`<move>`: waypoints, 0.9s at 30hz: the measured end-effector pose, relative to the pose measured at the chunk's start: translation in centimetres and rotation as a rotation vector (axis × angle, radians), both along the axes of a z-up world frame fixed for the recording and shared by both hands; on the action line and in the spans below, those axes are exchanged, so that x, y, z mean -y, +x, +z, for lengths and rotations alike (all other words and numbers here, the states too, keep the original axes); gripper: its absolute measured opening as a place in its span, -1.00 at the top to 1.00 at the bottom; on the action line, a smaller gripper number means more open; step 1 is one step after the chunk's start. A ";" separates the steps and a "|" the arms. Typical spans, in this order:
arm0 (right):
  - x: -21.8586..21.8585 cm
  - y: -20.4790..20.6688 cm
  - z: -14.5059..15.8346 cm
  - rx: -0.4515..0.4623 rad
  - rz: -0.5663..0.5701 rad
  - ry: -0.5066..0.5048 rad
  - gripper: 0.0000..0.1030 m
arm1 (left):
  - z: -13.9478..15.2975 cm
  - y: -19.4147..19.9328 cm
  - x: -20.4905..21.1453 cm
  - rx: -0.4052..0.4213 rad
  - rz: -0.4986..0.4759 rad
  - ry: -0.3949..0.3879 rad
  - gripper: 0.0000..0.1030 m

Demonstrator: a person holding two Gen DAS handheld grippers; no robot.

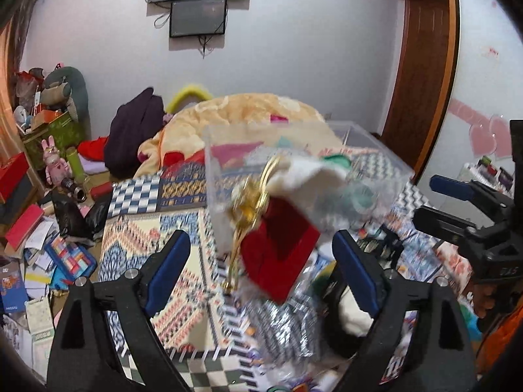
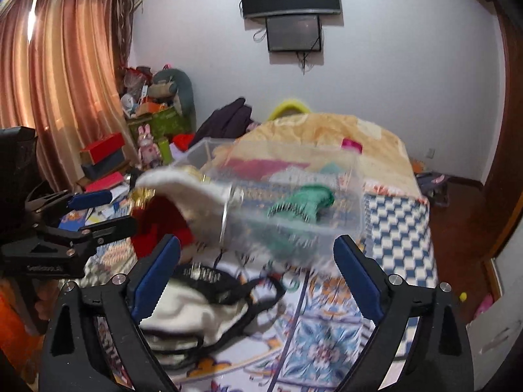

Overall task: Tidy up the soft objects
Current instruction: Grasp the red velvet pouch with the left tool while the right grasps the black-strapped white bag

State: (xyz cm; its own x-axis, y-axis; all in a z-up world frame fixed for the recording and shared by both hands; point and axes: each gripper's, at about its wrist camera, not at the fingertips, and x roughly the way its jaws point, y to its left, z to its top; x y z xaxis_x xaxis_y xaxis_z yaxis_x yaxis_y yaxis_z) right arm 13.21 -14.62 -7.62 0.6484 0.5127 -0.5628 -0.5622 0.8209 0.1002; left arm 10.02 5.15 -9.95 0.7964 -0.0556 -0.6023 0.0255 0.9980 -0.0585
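A red and white Christmas stocking (image 1: 278,245) with gold trim is blurred in the air between my left gripper (image 1: 261,271) fingers, which stand wide open and do not touch it. Its white cuff (image 2: 186,192) reaches the near wall of a clear plastic box (image 2: 287,196) on the bed. A green fuzzy item (image 2: 304,205) lies inside the box. My right gripper (image 2: 258,274) is open and empty above a white cloth with black straps (image 2: 202,307). The left gripper (image 2: 75,225) also shows at the left of the right wrist view.
A patterned bedspread (image 1: 183,245) covers the bed, with an orange blanket (image 1: 255,111) piled behind the box. Books, boxes and toys (image 1: 39,228) litter the floor at left. The right gripper (image 1: 464,209) sits at the right of the left wrist view. A door (image 1: 425,65) stands at right.
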 end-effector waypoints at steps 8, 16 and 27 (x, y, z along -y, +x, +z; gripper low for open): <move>-0.1 0.4 -4.6 -0.149 0.041 0.005 -0.83 | -2.9 1.4 -0.5 -0.044 0.026 -0.065 -0.51; -1.0 0.8 -5.7 -0.211 0.099 0.046 -0.14 | -4.1 1.9 -0.2 -0.059 0.029 -0.073 0.17; 0.3 0.0 -5.2 -0.172 0.082 0.087 0.84 | -3.3 0.2 0.1 -0.014 0.033 -0.065 0.84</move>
State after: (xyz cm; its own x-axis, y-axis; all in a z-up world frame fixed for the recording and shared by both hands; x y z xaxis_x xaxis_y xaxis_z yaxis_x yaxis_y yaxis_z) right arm 13.22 -14.96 -12.78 0.5010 0.6115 -0.6124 -0.5953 0.7571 0.2690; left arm 10.20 5.03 -13.28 0.7901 -0.0686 -0.6091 -0.0089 0.9923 -0.1233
